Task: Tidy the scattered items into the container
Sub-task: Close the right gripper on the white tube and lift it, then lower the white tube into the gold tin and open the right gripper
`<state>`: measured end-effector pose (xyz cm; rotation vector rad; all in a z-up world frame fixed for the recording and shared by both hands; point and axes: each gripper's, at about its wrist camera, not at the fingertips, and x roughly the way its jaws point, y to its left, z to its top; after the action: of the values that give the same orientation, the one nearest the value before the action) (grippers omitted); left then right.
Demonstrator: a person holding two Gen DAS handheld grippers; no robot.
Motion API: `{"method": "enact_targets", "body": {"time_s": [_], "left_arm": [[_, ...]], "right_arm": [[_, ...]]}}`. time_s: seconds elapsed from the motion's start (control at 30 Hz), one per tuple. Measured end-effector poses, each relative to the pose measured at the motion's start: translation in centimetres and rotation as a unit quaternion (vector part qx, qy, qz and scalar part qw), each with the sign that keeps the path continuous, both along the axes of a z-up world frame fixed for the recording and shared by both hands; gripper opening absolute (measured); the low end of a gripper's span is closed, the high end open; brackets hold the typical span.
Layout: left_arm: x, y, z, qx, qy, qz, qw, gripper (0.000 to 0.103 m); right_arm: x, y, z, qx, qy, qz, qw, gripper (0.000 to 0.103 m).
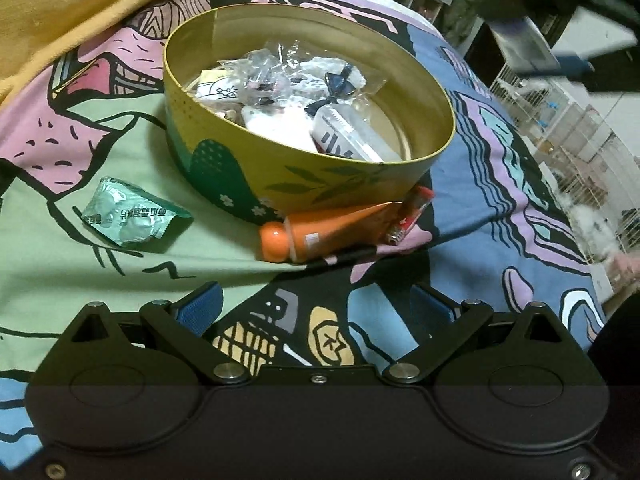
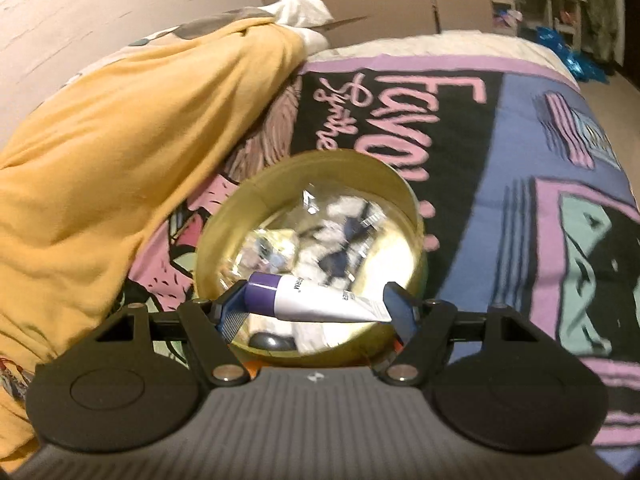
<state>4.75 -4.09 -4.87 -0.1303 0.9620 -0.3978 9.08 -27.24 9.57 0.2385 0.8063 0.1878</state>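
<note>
A round yellow tin [image 1: 224, 152] with green leaf print stands on the patterned bedspread and holds several small packets and a white tube. In front of it lie an orange tube [image 1: 316, 232], a red lighter [image 1: 412, 212] and a green foil packet [image 1: 128, 214]. My left gripper [image 1: 316, 312] is open and empty, low over the bedspread near the orange tube. My right gripper [image 2: 316, 306] is above the tin [image 2: 414, 216], with a white tube with a purple cap [image 2: 312, 298] lying crosswise between its blue pads.
A yellow blanket [image 2: 120, 152] is heaped to the left of the tin. The bed's edge runs along the right [image 1: 560, 216], with white wire racks and shelves beyond it. A thin dark stick [image 1: 348, 256] lies by the orange tube.
</note>
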Motion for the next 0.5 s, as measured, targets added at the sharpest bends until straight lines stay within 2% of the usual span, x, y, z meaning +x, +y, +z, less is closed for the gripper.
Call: {"method": "enact_targets", "body": {"time_s": [0.2, 0.23, 0.3, 0.33, 0.5], "left_arm": [[0.1, 0.2, 0.0, -0.013, 0.004, -0.002, 0.9999, 0.099], [0.1, 0.3, -0.1, -0.014, 0.006, -0.001, 0.9999, 0.099], [0.2, 0.5, -0.1, -0.018, 0.01, 0.002, 0.9998, 0.099], [0.3, 0.6, -0.2, -0.021, 0.011, 0.003, 0.9997, 0.099], [0.3, 0.8, -0.1, -0.03, 0.011, 0.005, 0.9995, 0.099]], "right_arm": [[3.7, 3.5, 1.6, -0.012, -0.013, 0.016, 1.0, 0.074], [4.5, 4.1, 1.9, -0.012, -0.015, 0.016, 1.0, 0.076], [5.5, 4.9, 2.4, -0.014, -0.019, 0.009, 1.0, 0.093], [5.8, 5.3, 2.8, -0.013, -0.026, 0.005, 1.0, 0.097], [5.3, 5.8, 4.4, -0.005, -0.059, 0.005, 0.998, 0.099]]}}
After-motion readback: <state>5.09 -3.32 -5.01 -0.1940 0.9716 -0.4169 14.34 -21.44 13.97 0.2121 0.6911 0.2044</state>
